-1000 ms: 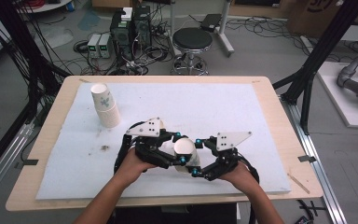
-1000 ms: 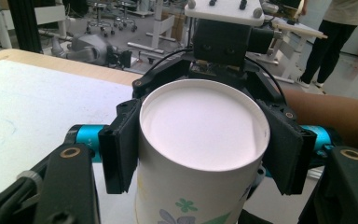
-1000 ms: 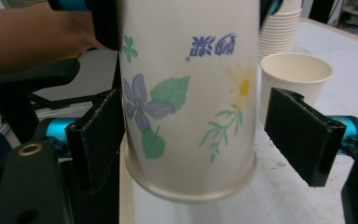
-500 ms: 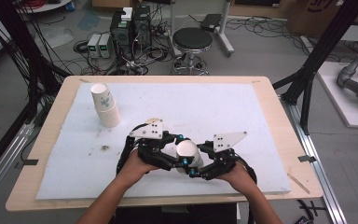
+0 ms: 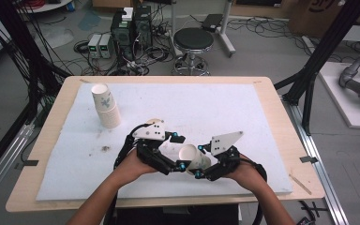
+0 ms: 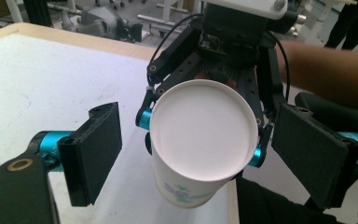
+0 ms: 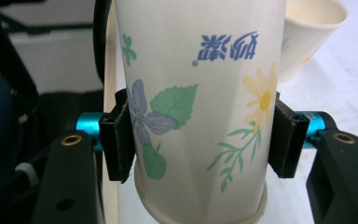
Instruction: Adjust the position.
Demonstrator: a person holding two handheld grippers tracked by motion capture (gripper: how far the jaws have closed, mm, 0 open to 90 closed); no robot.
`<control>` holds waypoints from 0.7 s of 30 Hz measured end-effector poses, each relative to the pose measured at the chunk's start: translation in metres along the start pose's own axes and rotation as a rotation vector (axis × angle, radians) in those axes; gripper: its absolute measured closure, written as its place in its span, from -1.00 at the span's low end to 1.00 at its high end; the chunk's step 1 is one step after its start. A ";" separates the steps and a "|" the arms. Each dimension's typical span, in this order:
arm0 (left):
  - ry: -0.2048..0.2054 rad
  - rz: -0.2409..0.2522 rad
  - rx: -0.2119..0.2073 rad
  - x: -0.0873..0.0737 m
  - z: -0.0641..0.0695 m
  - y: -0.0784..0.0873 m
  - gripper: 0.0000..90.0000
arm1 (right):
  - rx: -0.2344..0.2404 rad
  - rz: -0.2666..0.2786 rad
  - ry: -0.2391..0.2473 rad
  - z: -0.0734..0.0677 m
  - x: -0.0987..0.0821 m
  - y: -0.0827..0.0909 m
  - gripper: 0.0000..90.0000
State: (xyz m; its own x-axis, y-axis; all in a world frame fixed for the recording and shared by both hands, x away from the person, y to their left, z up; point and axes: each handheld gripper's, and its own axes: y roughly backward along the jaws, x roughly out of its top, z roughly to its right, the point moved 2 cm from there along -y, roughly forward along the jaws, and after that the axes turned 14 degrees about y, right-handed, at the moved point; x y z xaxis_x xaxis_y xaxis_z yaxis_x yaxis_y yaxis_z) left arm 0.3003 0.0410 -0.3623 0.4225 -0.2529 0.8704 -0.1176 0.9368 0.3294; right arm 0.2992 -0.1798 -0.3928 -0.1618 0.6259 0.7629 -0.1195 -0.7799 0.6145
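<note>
The high view shows a paper cup [image 5: 194,158] held above the near part of the tabletop [image 5: 272,117], between the two hands, tipped on its side with its long axis running nearly level and its open mouth turned toward the left tongs [image 5: 180,151]. It is clamped across its flowered wall by the right tongs [image 7: 196,140], while the left tongs, whose jaws have just been opening, are seen apart on either side of the rim without touching it. A stack of cups [image 5: 106,106] is seen well apart at the far left of the white mat [image 5: 225,108], and nothing is placed between it and the held cup.
</note>
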 end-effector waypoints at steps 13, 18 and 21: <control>-0.032 -0.086 0.005 -0.003 0.001 0.000 -0.64 | 0.059 -0.130 0.074 0.004 0.014 -0.003 -0.18; -0.043 -0.129 0.019 -0.002 0.001 0.000 -0.63 | 0.086 -0.199 0.093 0.006 0.023 -0.007 -0.18; -0.042 -0.143 0.029 -0.002 0.001 0.000 -0.62 | 0.100 -0.234 0.106 0.006 0.028 -0.008 -0.18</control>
State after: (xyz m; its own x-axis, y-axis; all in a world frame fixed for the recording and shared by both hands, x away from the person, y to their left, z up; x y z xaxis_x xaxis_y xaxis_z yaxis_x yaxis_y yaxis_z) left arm 0.2988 0.0418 -0.3635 0.3993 -0.3936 0.8280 -0.0854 0.8832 0.4611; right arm 0.3021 -0.1560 -0.3755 -0.2435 0.7805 0.5758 -0.0690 -0.6061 0.7924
